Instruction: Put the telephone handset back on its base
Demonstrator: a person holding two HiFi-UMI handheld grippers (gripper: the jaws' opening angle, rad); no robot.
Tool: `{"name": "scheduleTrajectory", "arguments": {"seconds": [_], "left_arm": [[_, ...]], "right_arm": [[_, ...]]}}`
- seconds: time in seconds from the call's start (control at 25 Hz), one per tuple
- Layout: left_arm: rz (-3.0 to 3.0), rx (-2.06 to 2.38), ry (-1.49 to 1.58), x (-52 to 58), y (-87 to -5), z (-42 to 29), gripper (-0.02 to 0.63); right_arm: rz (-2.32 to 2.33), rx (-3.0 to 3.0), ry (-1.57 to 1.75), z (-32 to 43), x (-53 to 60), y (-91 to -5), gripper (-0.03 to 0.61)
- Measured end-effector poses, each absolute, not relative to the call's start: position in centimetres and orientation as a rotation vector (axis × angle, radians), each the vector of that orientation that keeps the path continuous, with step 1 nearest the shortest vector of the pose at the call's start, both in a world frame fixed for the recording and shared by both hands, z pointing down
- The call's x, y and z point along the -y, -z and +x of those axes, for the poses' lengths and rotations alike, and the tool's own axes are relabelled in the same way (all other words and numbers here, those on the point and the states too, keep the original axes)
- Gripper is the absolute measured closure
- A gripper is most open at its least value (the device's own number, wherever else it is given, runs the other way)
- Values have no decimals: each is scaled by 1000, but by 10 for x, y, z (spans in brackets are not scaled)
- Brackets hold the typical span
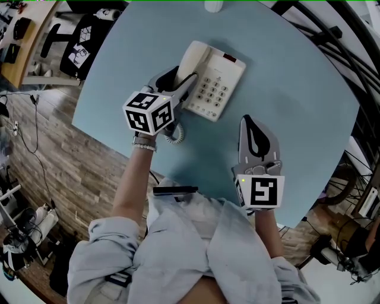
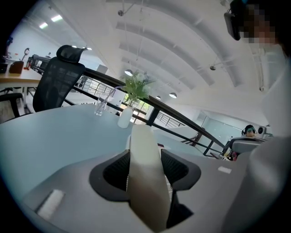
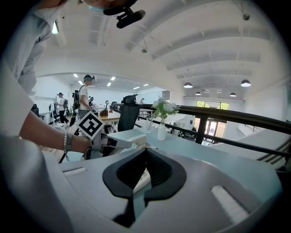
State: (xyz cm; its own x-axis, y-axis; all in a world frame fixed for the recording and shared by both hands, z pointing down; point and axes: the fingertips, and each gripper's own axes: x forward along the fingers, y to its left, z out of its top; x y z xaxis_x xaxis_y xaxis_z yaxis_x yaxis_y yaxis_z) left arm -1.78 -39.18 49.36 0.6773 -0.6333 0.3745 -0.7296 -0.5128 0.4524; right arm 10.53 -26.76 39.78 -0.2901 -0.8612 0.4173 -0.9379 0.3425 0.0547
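Observation:
A cream telephone base (image 1: pixel 217 86) with a keypad sits on the round blue table (image 1: pixel 297 89). The cream handset (image 1: pixel 191 59) lies along the base's left side, and I cannot tell whether it rests fully in the cradle. My left gripper (image 1: pixel 180 82) is shut on the handset (image 2: pixel 145 177), one jaw on each side of it. The coiled cord (image 1: pixel 173 135) hangs down near the left hand. My right gripper (image 1: pixel 250 123) hovers over the table to the right of the base, shut with nothing in it. In the right gripper view, the keypad (image 3: pixel 142 177) shows behind my right gripper (image 3: pixel 146 152).
A white vase (image 1: pixel 214 6) with flowers (image 2: pixel 136 86) stands at the table's far edge, with a glass (image 2: pixel 101 107) beside it. A black office chair (image 1: pixel 83 35) is beyond the table on the left. A dark railing (image 3: pixel 236 118) runs behind the table.

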Motion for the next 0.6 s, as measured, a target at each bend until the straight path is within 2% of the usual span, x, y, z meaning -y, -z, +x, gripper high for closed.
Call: {"name": "scheduleTrajectory", "arguments": {"seconds": [0.6], "left_arm": [[2314, 1129, -344, 397, -518, -7, 405]], "right_arm": [[1590, 2221, -297, 104, 270, -403, 572]]}}
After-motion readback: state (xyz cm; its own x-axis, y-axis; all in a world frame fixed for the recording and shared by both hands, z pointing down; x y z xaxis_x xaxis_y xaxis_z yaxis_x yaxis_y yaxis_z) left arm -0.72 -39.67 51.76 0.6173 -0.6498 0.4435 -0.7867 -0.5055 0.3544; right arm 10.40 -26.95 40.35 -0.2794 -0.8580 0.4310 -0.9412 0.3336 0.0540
